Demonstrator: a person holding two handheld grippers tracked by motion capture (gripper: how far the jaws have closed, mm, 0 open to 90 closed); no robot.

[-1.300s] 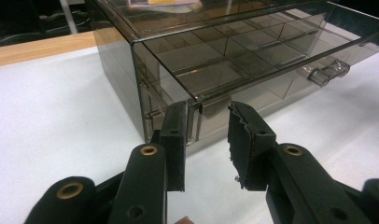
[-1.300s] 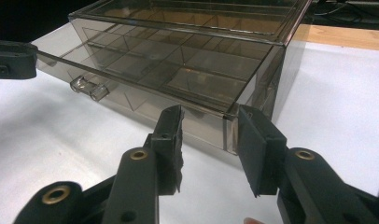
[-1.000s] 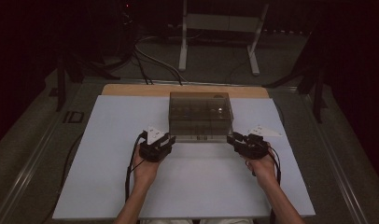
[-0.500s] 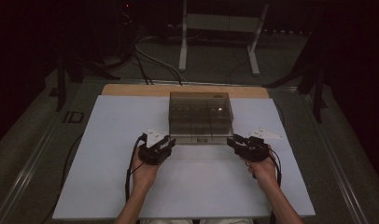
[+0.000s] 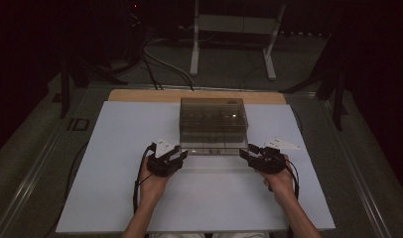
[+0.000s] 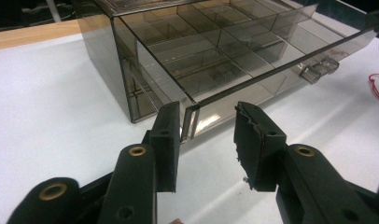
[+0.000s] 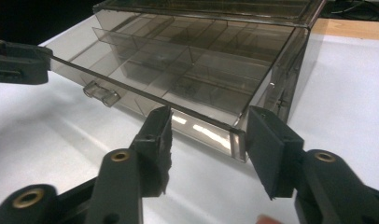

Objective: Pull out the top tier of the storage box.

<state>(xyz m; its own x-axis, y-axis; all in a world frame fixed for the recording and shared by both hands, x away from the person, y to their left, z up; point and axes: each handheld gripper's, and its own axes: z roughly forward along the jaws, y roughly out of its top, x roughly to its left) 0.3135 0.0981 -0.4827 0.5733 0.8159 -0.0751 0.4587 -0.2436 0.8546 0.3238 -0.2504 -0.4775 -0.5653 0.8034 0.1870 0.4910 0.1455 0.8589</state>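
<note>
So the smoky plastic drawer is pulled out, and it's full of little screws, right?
Not quite. The drawer is pulled out of the smoky plastic box, but its compartments are empty, with no screws, as the left gripper view shows.

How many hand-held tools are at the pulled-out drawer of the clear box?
2. The left tool is at the drawer's left front corner; the right tool is at its right front corner. Each has its jaws astride the corner, just opening.
</note>
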